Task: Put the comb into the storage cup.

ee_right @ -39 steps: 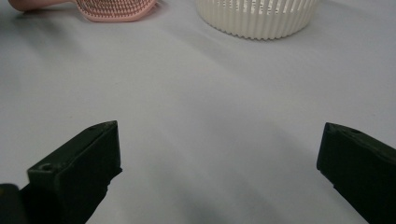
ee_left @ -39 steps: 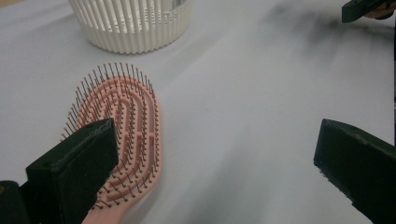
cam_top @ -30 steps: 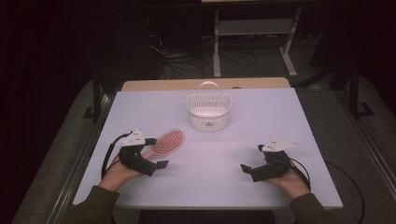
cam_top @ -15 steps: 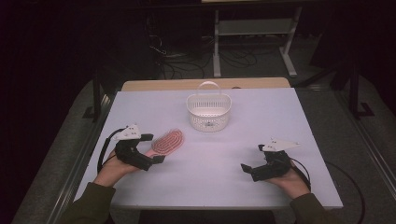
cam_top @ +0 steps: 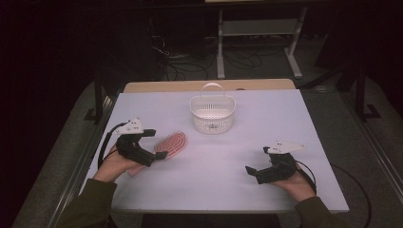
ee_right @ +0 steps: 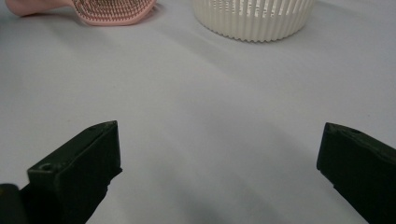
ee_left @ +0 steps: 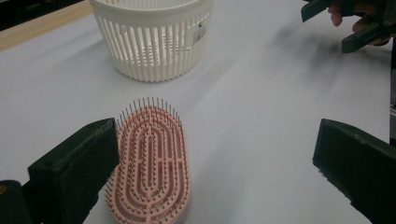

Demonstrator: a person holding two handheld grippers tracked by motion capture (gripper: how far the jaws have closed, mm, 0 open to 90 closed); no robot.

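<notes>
Seen from the high view: pink hairbrush (cam_top: 172,142) lying flat on the white surface (cam_top: 228,190), near the white basket (cam_top: 212,114), on its left front side. In the left gripper view, bristles facing up, brush head just beside one of the black fingers (ee_left: 74,168), basket directly behind it; this detail too small from above. Left gripper (cam_top: 152,147) held low over the brush handle, hand tilted toward the basket, fingers spread wide, touching nothing clearly. Right gripper (cam_top: 254,172) resting well apart from the basket, at its right front, fingers also spread over bare surface. Compared with one second ago: left gripper moved closer to the basket; brush and right gripper unchanged.
</notes>
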